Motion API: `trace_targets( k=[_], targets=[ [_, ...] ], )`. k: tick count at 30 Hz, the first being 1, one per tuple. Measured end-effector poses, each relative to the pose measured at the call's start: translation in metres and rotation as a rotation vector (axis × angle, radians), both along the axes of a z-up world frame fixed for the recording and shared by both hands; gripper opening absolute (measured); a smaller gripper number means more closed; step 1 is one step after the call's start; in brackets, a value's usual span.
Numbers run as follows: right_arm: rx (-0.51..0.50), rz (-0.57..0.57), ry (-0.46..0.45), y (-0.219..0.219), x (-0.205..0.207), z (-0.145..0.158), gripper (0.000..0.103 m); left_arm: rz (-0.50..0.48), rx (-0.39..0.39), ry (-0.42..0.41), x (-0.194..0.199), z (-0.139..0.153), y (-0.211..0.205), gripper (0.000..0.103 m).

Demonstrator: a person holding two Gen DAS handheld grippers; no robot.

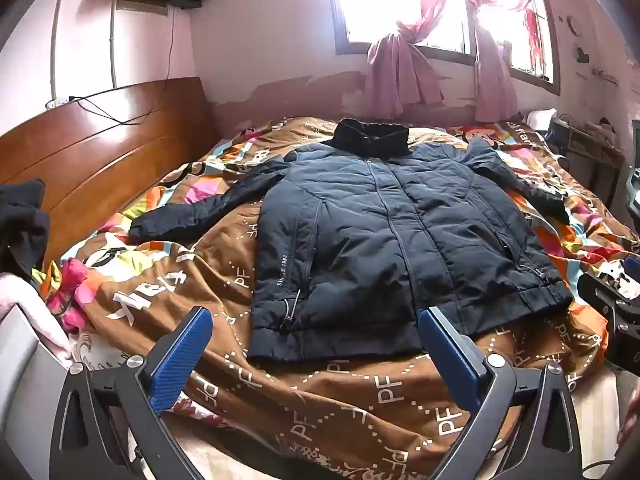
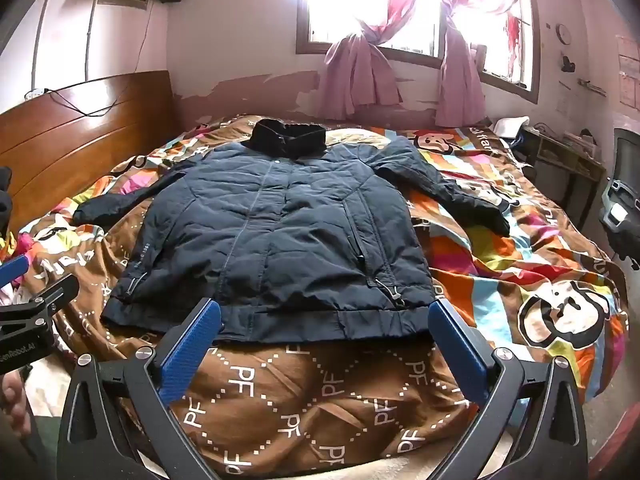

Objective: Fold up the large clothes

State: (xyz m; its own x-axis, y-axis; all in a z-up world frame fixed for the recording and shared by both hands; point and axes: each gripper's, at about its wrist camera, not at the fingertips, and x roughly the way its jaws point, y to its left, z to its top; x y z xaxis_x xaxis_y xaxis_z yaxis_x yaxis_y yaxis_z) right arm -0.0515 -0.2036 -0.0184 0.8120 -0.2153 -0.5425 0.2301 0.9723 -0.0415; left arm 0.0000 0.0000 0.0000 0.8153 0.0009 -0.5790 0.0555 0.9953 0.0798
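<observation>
A dark navy padded jacket [image 1: 384,232] [image 2: 276,232] lies flat and front-up on the bed, collar towards the window, both sleeves spread out sideways. My left gripper [image 1: 316,322] hangs open just short of the hem, near its left half, blue pads wide apart with nothing between them. My right gripper [image 2: 324,312] is open too, over the hem's right half, touching nothing. The right gripper's body shows at the right edge of the left wrist view, and the left gripper's at the left edge of the right wrist view.
A brown and multicoloured patterned quilt [image 1: 360,392] [image 2: 520,264] covers the bed. A wooden headboard [image 1: 100,140] stands at the left, with dark clothing [image 1: 24,220] piled by it. Pink curtains [image 1: 404,72] hang at the far window. A shelf and chair [image 2: 616,200] stand at the right.
</observation>
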Motion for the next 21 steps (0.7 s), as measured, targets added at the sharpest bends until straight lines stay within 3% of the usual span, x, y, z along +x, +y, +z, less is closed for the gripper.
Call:
trace_targets(
  k=[21],
  targets=[
    [0.002,0.003,-0.002,-0.0008,-0.0005,-0.0007,0.102,-0.001,0.006,-0.003,0.0001,-0.0001,-0.0004,0.103]
  ],
)
